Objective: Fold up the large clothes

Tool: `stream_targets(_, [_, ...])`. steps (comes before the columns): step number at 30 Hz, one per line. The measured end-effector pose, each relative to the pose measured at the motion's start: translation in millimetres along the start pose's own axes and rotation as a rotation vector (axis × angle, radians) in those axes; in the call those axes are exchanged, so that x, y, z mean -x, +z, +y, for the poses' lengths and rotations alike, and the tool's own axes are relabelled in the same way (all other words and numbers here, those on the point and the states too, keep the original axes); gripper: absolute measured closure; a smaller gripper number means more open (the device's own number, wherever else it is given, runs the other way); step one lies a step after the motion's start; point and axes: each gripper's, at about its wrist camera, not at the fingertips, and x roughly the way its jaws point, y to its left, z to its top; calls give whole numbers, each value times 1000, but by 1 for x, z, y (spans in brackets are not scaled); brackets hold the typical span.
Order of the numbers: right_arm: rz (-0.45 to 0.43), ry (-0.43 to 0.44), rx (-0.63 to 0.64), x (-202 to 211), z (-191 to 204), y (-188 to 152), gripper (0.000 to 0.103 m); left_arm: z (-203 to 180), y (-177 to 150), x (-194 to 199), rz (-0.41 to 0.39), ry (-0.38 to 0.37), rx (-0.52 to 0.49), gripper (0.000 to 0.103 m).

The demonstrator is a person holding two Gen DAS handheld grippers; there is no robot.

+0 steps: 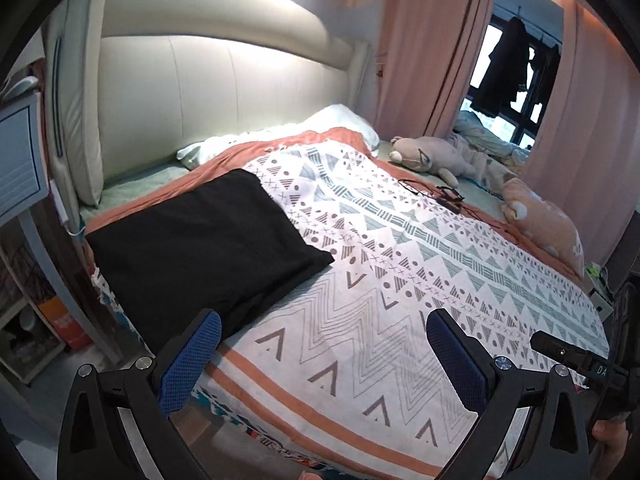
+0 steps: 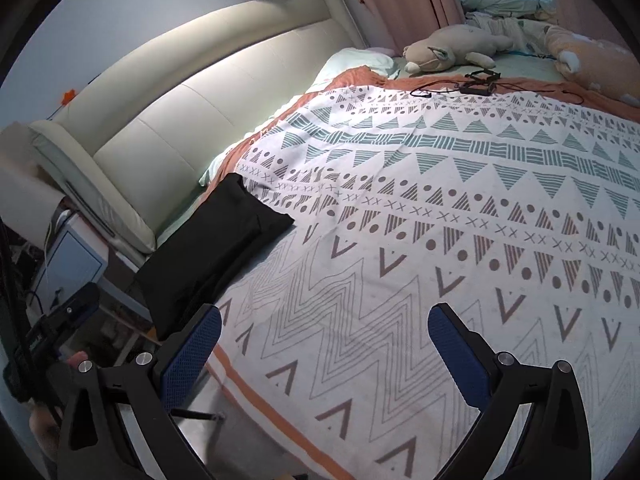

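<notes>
The black garment (image 1: pixel 204 248) lay folded into a neat rectangle at the bed's (image 1: pixel 132 188) left edge, near the headboard (image 1: pixel 224 88); that spot presumably kept the middle of the quilt (image 1: pixel 400 280) free for further folding. The left hand-held gripper (image 1: pixel 322 354) hung over the foot edge, jaws apart and holding nothing; the right hand-held gripper (image 2: pixel 324 354) did likewise (both seemingly between grasps). A plush toy (image 1: pixel 428 156) and a cable (image 1: pixel 436 192) sat toward the far corner, well apart from the garment.
</notes>
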Motion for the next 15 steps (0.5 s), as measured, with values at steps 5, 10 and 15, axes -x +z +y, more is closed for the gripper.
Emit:
stream_targets(5, [-54, -92, -32, 38, -21, -11, 0, -22, -9, 18, -16, -40, -39, 0])
stream_targets(10, [-90, -125, -61, 72, -34, -24, 0, -39, -18, 43, -49, -80, -61, 0])
stream_targets(15, [-127, -144, -68, 101, -32, -41, 0, -52, -27, 70, -84, -107, -98, 0])
